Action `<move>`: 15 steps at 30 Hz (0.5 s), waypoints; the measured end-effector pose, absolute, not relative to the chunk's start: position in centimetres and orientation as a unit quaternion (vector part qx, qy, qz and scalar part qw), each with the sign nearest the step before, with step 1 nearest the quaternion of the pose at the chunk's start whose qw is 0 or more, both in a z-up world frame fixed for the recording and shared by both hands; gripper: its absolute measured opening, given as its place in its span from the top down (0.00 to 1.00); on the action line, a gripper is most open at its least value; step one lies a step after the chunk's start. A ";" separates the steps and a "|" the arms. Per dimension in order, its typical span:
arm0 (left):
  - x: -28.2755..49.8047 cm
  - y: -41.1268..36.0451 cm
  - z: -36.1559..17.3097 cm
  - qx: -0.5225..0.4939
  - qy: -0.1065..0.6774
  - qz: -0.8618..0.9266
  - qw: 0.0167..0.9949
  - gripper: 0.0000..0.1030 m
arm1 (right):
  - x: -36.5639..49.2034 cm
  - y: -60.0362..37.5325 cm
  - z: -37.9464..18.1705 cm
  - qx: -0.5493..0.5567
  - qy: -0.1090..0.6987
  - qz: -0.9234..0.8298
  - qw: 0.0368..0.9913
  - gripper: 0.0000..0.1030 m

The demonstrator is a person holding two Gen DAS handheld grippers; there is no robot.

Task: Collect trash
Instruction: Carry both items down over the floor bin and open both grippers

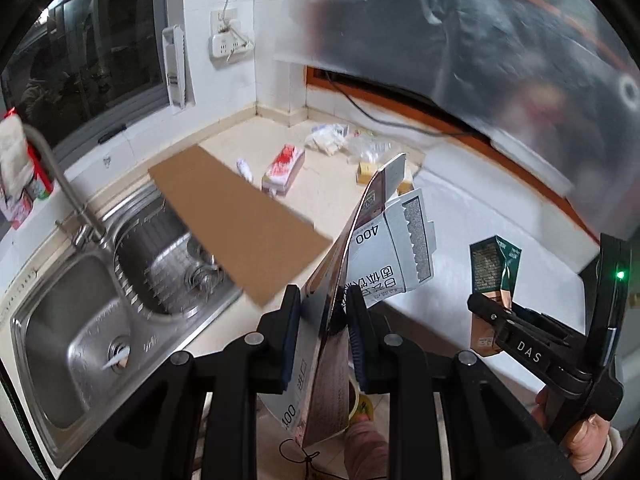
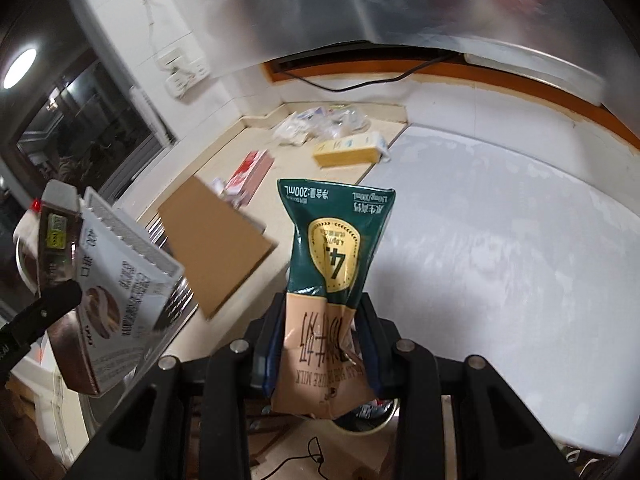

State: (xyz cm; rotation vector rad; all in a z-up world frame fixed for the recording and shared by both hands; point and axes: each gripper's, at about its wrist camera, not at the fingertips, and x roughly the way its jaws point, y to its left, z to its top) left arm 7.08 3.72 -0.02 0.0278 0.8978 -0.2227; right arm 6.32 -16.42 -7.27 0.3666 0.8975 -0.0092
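Both pieces are in hand, lifted off the worktop (image 2: 500, 240): the left gripper (image 1: 325, 316) has its jaws closed on a flattened grey-and-brown carton (image 1: 384, 240), the right gripper (image 2: 320, 320) pinches a crushed green milk carton (image 2: 334, 248). Next, I judge: carry both to a bin, then return for the wrappers (image 1: 344, 142) in the corner.

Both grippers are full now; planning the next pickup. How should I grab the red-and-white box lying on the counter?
Pinch the red-and-white box across its narrow width, coming from above. It lies flat on the counter, its long sides free of the other litter.
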 end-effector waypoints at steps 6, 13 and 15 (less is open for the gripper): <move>3.3 5.6 -3.9 0.014 0.469 -0.118 0.875 0.80 | 2.5 -13.0 -9.9 0.166 0.463 0.023 0.870 0.67; 1.0 6.8 -11.3 0.010 0.516 -0.112 0.849 0.80 | 0.7 -10.2 -15.5 0.145 0.523 0.043 0.839 0.67; 1.0 6.8 -14.2 0.008 0.533 -0.108 0.839 0.80 | 0.3 -9.7 -17.5 0.140 0.541 0.046 0.828 0.67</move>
